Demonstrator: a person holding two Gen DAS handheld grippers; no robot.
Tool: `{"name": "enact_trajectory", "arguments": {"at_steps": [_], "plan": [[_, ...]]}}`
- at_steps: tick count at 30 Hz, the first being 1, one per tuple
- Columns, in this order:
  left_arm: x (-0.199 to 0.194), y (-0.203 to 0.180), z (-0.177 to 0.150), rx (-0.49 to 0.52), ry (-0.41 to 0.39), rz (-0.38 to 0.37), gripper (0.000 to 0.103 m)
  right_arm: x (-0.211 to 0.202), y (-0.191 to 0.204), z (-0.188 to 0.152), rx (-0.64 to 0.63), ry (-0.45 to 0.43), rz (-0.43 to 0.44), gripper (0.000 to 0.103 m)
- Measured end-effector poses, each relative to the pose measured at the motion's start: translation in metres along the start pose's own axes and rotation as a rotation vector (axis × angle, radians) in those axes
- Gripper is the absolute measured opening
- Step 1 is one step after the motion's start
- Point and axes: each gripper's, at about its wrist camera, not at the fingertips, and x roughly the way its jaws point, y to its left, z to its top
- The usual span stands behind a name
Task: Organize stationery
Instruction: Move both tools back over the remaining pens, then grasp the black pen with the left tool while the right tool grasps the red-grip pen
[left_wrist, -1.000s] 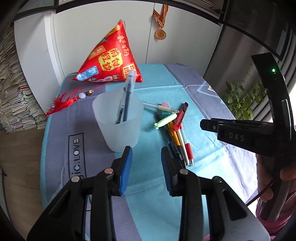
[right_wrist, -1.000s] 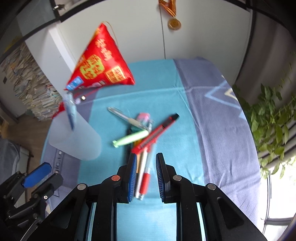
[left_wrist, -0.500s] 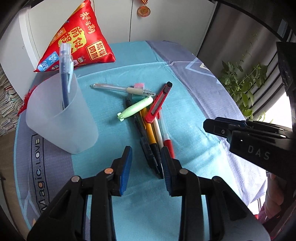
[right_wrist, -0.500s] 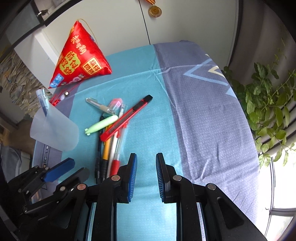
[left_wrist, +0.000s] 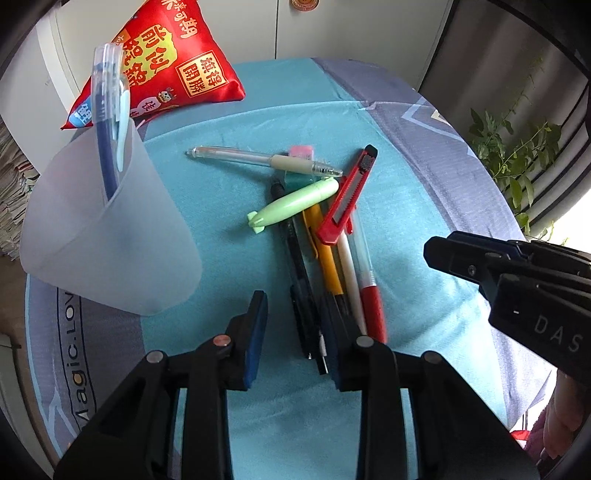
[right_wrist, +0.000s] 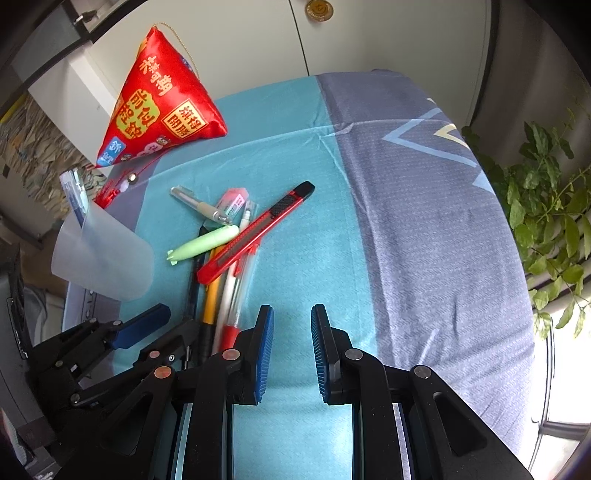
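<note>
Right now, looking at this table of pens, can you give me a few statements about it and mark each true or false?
1. The frosted cup already holds a blue pen. True.
2. The red utility knife stands inside the cup. False: it lies across the pens on the cloth.
3. The left claw is open, low over the near ends of the pens. True.
4. The right claw grips the green pen. False: it is open and empty.
5. The green pen lies on the pile. True.

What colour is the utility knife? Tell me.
Red, with a black tip and slider; the utility knife shows best in the right wrist view.
</note>
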Motion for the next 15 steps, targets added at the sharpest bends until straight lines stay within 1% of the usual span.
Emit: {"name": "enact_trajectory", "arguments": {"at_steps": [4, 10, 11, 13, 15], "plan": [[0.004, 0.007, -0.002, -0.006, 0.017, 0.008, 0.026, 0.005, 0.008, 0.005, -0.010, 0.004, 0.006, 0.020], [0.005, 0.006, 0.000, 0.012, 0.003, 0.018, 0.026, 0.016, 0.019, 0.011, -0.033, 0.024, 0.002, 0.020], [0.006, 0.005, 0.001, 0.019, 0.000, 0.018, 0.025, 0.019, 0.020, 0.011, -0.036, 0.031, -0.002, 0.020], [0.007, 0.003, 0.002, 0.034, -0.007, 0.005, 0.015, 0.024, 0.021, 0.012, -0.036, 0.043, -0.012, 0.020], [0.007, 0.003, 0.002, 0.040, -0.011, -0.009, 0.014, 0.028, 0.021, 0.012, -0.034, 0.057, -0.028, 0.020]]}}
